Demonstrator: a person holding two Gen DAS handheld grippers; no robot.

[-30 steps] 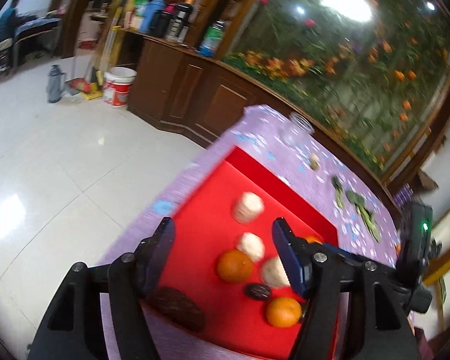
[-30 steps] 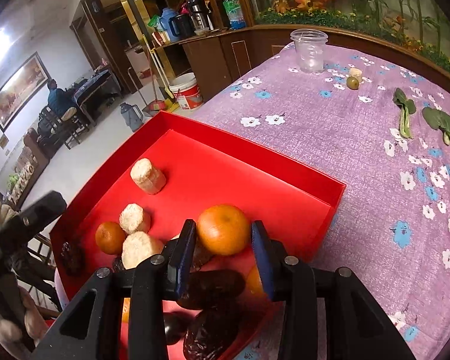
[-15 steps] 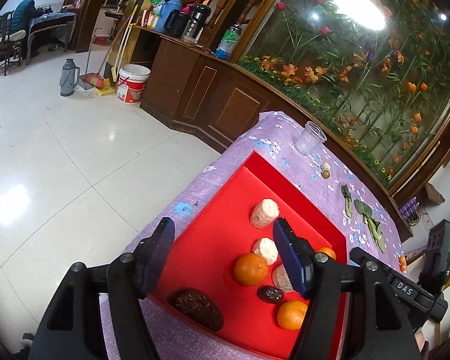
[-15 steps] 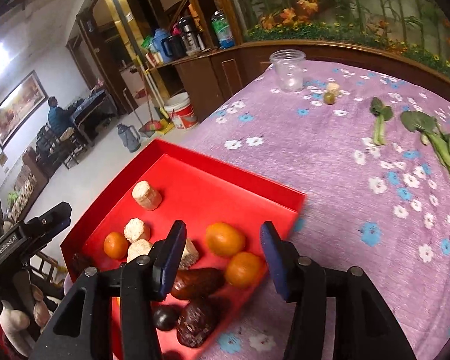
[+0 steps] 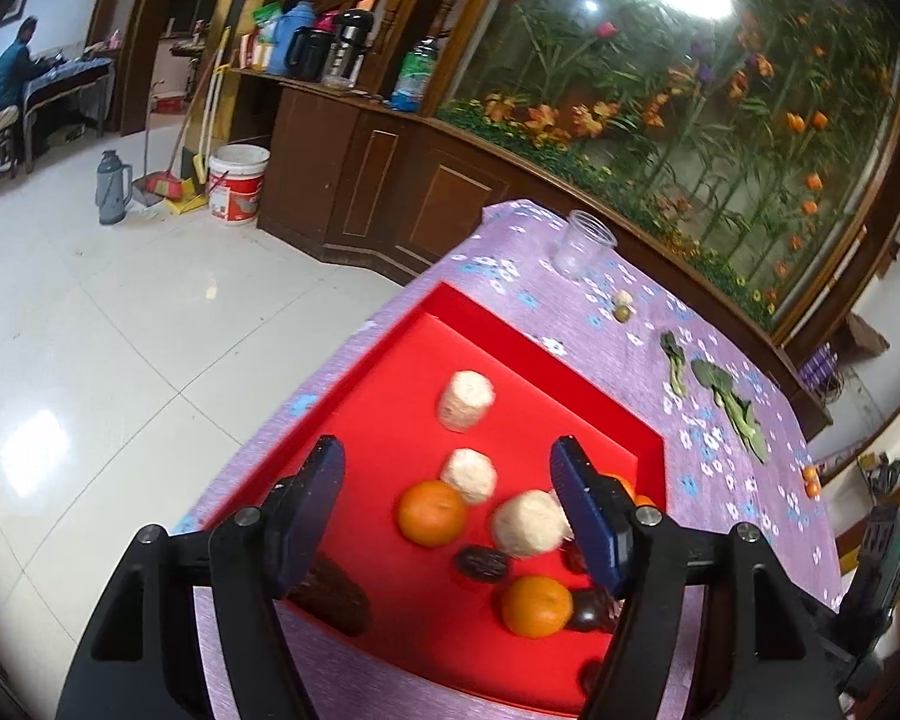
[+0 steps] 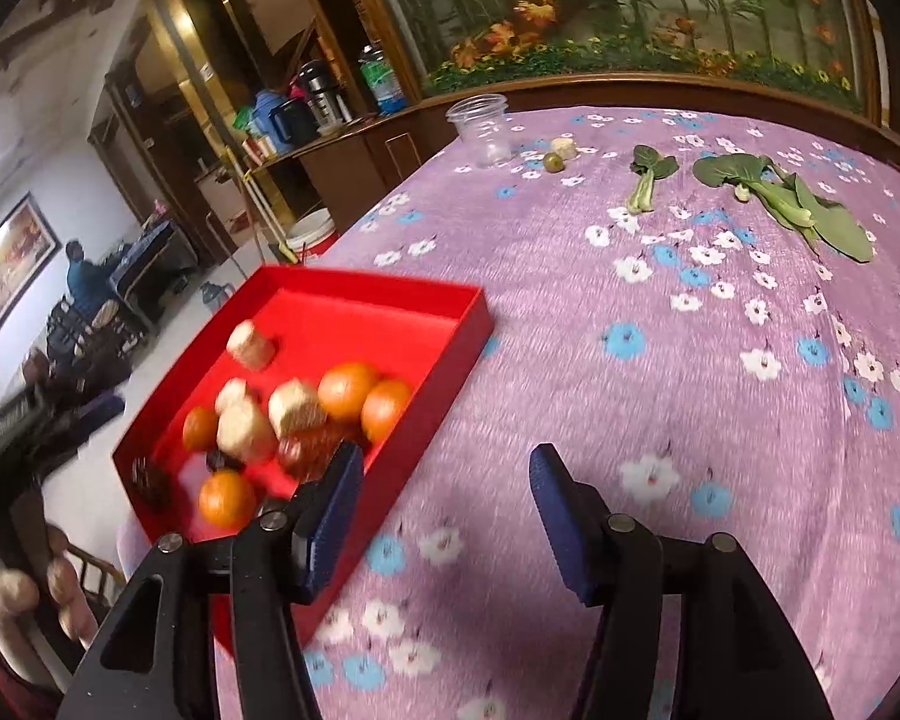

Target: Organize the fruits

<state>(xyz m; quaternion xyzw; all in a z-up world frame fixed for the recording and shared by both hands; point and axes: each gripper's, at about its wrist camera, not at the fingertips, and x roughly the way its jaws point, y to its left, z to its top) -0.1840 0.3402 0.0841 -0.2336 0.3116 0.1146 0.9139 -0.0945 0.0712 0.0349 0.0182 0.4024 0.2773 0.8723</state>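
Red tray (image 5: 546,360) of oranges (image 5: 432,511) on floral counter (image 6: 690,360); left tongs (image 5: 450,516) above tray, right tongs (image 6: 447,510) beside it, both wide apart, empty.

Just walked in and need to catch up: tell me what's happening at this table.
A person is sorting fruit with two hand-held grippers. The red tray holds oranges, pale chunks and dark dates. The left hand-held gripper hovers open over the tray, holding nothing. The right hand-held gripper is open over the purple tablecloth, also holding nothing. Leafy greens and a clear jar lie farther back.
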